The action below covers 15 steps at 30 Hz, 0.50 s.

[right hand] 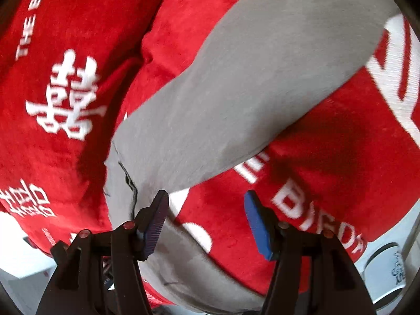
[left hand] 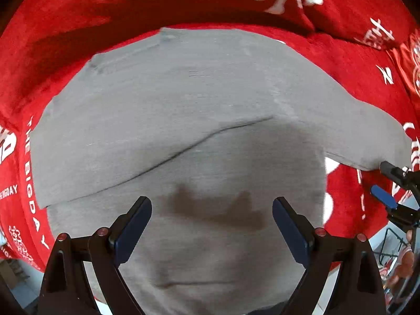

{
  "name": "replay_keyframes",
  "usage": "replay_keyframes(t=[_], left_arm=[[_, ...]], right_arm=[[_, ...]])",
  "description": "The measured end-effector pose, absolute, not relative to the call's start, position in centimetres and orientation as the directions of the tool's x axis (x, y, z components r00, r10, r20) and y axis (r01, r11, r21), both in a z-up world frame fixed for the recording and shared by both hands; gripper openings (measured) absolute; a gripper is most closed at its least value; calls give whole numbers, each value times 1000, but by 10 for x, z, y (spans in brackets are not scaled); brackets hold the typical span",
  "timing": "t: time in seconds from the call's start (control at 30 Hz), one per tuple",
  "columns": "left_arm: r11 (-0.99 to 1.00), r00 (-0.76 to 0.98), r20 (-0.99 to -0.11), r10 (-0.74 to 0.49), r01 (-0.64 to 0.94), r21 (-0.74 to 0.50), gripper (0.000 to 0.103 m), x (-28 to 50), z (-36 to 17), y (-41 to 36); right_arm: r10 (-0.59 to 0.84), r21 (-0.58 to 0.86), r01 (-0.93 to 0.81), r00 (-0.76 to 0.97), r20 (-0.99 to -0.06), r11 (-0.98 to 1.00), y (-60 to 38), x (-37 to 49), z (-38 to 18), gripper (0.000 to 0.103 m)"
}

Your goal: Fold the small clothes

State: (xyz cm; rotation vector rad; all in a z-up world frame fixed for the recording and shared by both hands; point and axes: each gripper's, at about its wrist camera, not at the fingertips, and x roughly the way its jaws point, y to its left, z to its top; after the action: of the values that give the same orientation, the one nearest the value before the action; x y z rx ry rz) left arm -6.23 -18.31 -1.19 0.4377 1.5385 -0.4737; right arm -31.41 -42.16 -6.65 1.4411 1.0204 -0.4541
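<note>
A grey garment (left hand: 183, 99) lay spread across a red plush blanket (left hand: 65, 39) printed with white lettering and characters, one layer folded over another along a diagonal edge. The left claw (left hand: 212, 223) hung directly above the cloth, its dark blue pads spread wide with nothing between them, its shadow falling on the fabric below. At the right edge of that view the right claw (left hand: 386, 183) stood at a corner of the garment. In the right wrist view the right claw (right hand: 206, 218) was also spread, its jaws pinching nothing, the left pad beside the garment's edge and the blue pad over the blanket (right hand: 315, 170). The grey garment (right hand: 236, 78) ran diagonally upward from there.
</note>
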Motion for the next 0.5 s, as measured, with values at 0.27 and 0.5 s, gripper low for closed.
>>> replay_keyframes(t=[0.27,0.5], left_arm=[[806,-35,-999,-15,590,-33,94,-75,-17,-212],[794,-36,-999,-3,607,-24,94,-76,-23,-227]], right_arm=[[254,570,818,537,-805,75,-457,-348,-81,65],[163,651,753,656,-737,-90,-491,-370,-91,65]])
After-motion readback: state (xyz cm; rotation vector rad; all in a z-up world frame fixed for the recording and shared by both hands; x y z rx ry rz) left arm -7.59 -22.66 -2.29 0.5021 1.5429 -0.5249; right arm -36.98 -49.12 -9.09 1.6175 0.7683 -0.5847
